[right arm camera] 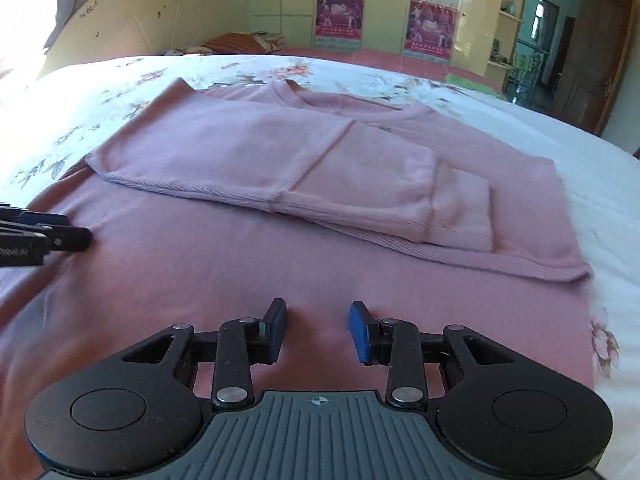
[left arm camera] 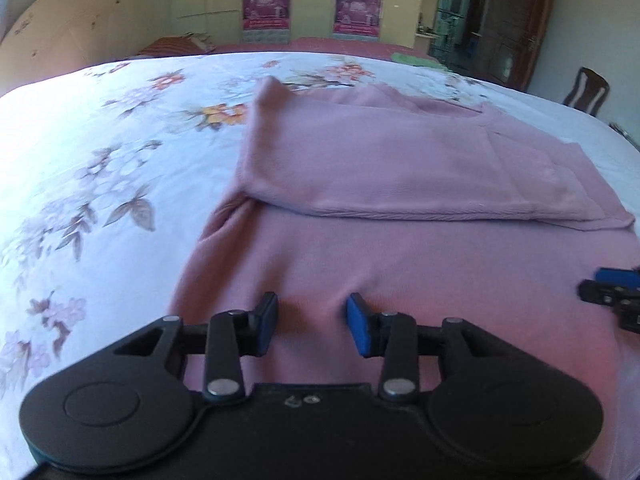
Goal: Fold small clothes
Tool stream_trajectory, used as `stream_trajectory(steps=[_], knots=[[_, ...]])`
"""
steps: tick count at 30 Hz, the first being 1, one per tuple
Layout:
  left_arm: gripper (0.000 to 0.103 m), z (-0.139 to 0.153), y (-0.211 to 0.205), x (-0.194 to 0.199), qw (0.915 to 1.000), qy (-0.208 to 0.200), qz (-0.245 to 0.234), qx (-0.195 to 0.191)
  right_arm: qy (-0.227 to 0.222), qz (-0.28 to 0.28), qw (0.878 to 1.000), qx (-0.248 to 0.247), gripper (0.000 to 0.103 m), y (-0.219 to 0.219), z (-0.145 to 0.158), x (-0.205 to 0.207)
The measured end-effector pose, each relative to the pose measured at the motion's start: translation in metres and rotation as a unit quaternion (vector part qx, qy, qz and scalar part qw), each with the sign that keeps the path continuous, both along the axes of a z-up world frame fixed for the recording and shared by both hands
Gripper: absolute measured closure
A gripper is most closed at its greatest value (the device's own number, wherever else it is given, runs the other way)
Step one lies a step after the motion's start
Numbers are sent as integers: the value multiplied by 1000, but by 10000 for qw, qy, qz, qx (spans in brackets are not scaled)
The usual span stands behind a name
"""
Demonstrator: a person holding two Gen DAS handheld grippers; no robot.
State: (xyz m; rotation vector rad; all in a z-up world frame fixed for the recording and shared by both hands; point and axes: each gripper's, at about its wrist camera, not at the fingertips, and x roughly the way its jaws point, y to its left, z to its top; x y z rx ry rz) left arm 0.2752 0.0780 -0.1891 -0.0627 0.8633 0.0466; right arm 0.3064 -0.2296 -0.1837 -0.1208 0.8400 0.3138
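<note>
A pink sweater [right arm camera: 280,264] lay spread on the bed, its neckline at the far end and its hem toward the near edge. Both sleeves had been folded across the chest: the left sleeve [right arm camera: 248,156] crossed over to the right, and the cuff of the other sleeve [right arm camera: 464,212] showed beneath it near the right side of the body. The lower half of the garment stayed flat and smooth, with a slight ripple of cloth along its left edge. The left gripper [left arm camera: 312,322] hovered over the near part of the sweater, left of the middle, its blue-padded fingers [left arm camera: 358,328] spread apart with nothing between them but the cloth below. The right gripper [right arm camera: 319,328] sat over the near part as well, further to the right, its fingers likewise apart and pinching nothing; whether the tips of either tool touched the cloth I could not tell. Each tool appeared at the edge of the other's view, low over the fabric. Under the sweater was a white bedsheet [left arm camera: 100,168] printed with purple and orange flowers. Beyond it ran a strip of red bedding [right arm camera: 384,60], a striped pillow [right arm camera: 244,42] on the far left, a cream headboard [right arm camera: 132,20], a wardrobe with two purple posters [right arm camera: 340,12], shelves and a dark wooden door [right arm camera: 592,64] on the right. A wooden chair [left arm camera: 586,90] stood by the bed's right side.
</note>
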Motion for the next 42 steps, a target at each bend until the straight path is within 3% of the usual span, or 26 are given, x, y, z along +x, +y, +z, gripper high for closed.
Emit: stream_trajectory(steps=[3,5,7,11,15,19,24,26,30,33,35,36,38,39,42], knots=[[64,0,15,-9,9994,9,304,156,-19,-222,9997,-102,70,-30,0,-11],[66,4,13,-13,9988,37,426,227,-53,-150,9994,-291,70,-31,5,-16],[69,12,5,-19,9989,-4,455,107,-130,-9,9998,-141,70,-27,14,-25],[66,22,-29,-37,9999,-107,-24,-27,-114,329,9993,113,70,-4,20,-48],[64,7,-52,-52,9990,68,-413,122,-86,462,9987,-205,70,9,5,-73],[56,-2,-39,-74,9976,-110,-520,433,-184,170,9979,-594,70,-14,2,-94],[56,1,-10,-97,9990,-106,-332,276,31,-405,9974,-601,69,-45,10,-115],[60,6,-10,-105,9990,-107,-339,269,-10,-423,9965,-723,69,-36,17,-121],[57,16,-22,-120,9980,-237,-576,-54,-68,-210,9994,-253,69,-8,27,-138],[56,3,-26,-126,9976,-67,-694,56,146,-159,9976,-657,69,8,13,-147],[54,-3,-21,-137,9959,-234,-829,286,20,-192,9960,-870,69,0,7,-159],[54,-3,-16,-142,9952,-262,-870,360,-18,-266,9951,-951,67,-8,7,-165],[54,-2,-5,-147,9958,-238,-827,323,22,-585,9925,-1072,44,-24,7,-171],[54,-1,1,-149,9963,-228,-785,273,69,-783,9915,-1036,39,-36,7,-173],[54,1,5,-153,9971,-186,-702,246,309,-1121,9901,-781,36,-61,10,-177]])
